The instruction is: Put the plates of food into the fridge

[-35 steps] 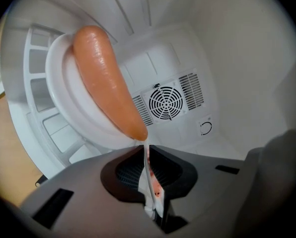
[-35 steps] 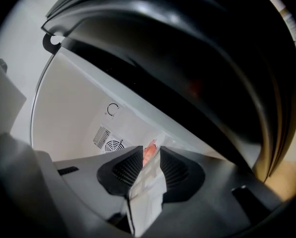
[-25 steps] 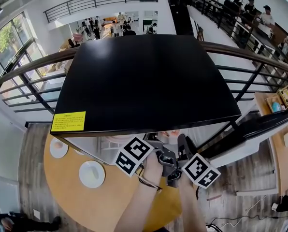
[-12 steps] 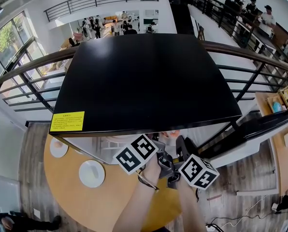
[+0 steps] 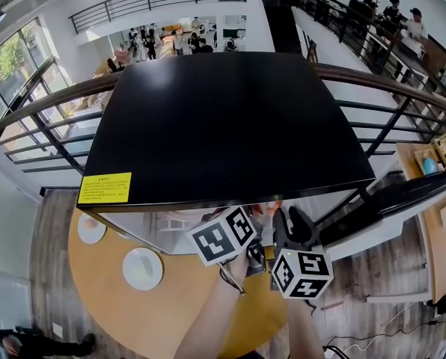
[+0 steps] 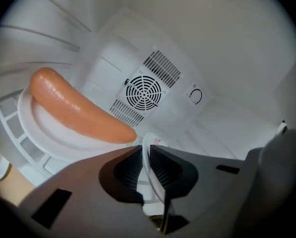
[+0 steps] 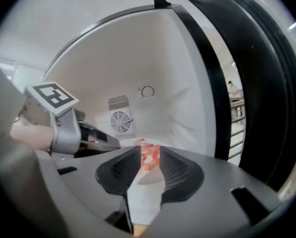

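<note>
pinching the thin white rim of the sausage plate (image 6: 38, 128) with the left gripper (image 6: 145, 147), pads nearly together and touching the rim, just now easing apart a little. holding that plate deep inside the white fridge (image 6: 227, 58), with the sausage (image 6: 78, 110) lying across it and the fan grille (image 6: 143, 91) on the back wall behind. cannot tell whether resting on the shelf or held clear of it. gripping a second plate (image 7: 145, 197) in the right gripper (image 7: 149, 148), jaws set wider and just now closing slightly, with the white edge filling the gap between the pads and pink food (image 7: 150, 160) heaped past the tips. reaching into the same fridge with both grippers, side by side. from the head view: black fridge top, door (image 5: 402, 193) swung open at right, yellow label (image 5: 105, 188) near the front left corner, table plates (image 5: 90, 228) (image 5: 142, 268) lying well apart from the grippers on the round table (image 5: 133, 313) at lower left
</note>
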### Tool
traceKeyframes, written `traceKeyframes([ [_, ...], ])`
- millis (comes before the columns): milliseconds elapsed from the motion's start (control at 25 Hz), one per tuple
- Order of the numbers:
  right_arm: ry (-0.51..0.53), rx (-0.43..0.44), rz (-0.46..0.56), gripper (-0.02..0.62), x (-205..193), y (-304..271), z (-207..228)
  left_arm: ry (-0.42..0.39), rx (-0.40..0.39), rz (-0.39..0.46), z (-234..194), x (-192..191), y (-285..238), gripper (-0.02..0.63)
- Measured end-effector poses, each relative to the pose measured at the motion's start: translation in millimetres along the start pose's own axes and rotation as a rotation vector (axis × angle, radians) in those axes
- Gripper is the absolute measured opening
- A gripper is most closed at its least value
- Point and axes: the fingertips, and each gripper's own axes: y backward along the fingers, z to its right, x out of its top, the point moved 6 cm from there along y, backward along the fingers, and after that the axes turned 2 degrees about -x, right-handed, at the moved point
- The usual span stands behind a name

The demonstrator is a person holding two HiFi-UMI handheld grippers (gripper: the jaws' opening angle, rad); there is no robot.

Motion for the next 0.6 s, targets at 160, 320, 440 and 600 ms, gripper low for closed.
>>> traceKeyframes([
  [160,-0.139,0.175,-0.147,0.120,-9.7,13.2,1.7,0.013,0.008,0.004,1.7,-0.1,-1.2,0.031],
  [320,-0.188,0.172,-0.246,0.039,-25.1,28.0,6.5,0.046,0.014,0.005,1.4,-0.6,-2.1,0.031],
  [440,-0.169,0.203,-0.280,0.026,-34.8,23.4,0.6,0.060,0.019,0.001,1.0,-1.9,-3.0,0.031],
  [600,-0.230,0.254,-0.277,0.021,-31.5,14.8,-10.3,0.057,0.012,0.007,1.5,-0.4,-1.9,0.031],
])
